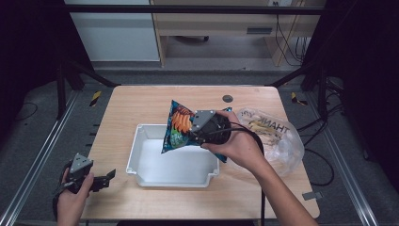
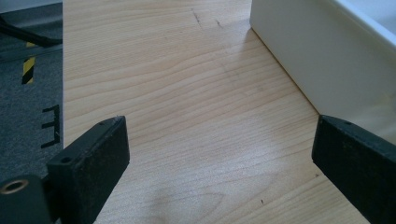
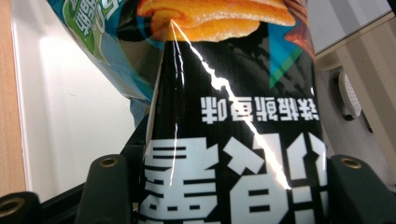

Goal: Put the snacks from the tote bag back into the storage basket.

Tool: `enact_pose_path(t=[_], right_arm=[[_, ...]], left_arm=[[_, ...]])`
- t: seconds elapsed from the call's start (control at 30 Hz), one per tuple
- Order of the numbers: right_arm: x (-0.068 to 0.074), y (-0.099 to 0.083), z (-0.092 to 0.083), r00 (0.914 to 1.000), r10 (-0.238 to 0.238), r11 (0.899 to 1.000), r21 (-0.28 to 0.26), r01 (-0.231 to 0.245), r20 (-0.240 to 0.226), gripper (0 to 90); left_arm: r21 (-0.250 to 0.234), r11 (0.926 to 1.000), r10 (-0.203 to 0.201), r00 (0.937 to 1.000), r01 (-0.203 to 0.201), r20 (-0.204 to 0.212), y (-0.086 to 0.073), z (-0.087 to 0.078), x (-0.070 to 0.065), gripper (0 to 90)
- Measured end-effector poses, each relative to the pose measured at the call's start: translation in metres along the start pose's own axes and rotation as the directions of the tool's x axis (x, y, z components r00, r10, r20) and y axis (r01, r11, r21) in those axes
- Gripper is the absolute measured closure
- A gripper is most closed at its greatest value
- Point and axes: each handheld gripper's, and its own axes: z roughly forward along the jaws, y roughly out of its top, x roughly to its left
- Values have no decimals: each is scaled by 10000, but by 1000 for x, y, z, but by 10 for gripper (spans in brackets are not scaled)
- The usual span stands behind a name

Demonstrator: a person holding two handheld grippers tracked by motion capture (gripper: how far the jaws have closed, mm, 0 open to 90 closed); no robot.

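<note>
Right gripper (image 1: 200, 132), centre of the high view: I have its jaws clamped on a snack bag (image 1: 178, 126). In the right gripper view the bag (image 3: 224, 116) sits squeezed between the two black jaws at the bottom corners of the frame, its printing upside down and a bright crease running diagonally down the foil. The bag hangs in the air, tilted, above the upper right part of the white tray (image 1: 141, 162); its lower edge is over the tray's inside, and I cannot tell whether it touches the rim. My right hand (image 1: 237, 146) wraps the gripper body just right of centre.

Left gripper (image 1: 101, 180), lower left of the high view: jaws spread wide, nothing between them. In the left gripper view I see bare wooden table (image 2: 187, 93) between the jaws, with the tray's white outer wall (image 2: 299, 51) in the upper right of that frame. My left hand (image 1: 75, 193) holds this gripper near the table's lower left edge, apart from the tray.

Further out: a clear plastic bag (image 1: 277, 134) with dark lettering lies on the table at the right of the high view, just beyond my right hand.
</note>
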Motion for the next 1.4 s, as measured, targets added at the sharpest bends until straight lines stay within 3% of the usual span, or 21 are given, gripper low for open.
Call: enact_pose_path(t=[0.67,0.9,1.4], right_arm=[[9,10,17,9988,-173,9998,66,176,-458,414],[15,14,25,9962,-423,9987,234,443,-764,415],[19,19,35,9936,-620,9973,340,655,-943,415]], left_arm=[[74,9999,82,10000,-82,29,0,0,0,37],[33,10000,90,10000,-90,-12,0,0,-1,37],[22,9999,117,9999,-117,3,1,0,0,37]])
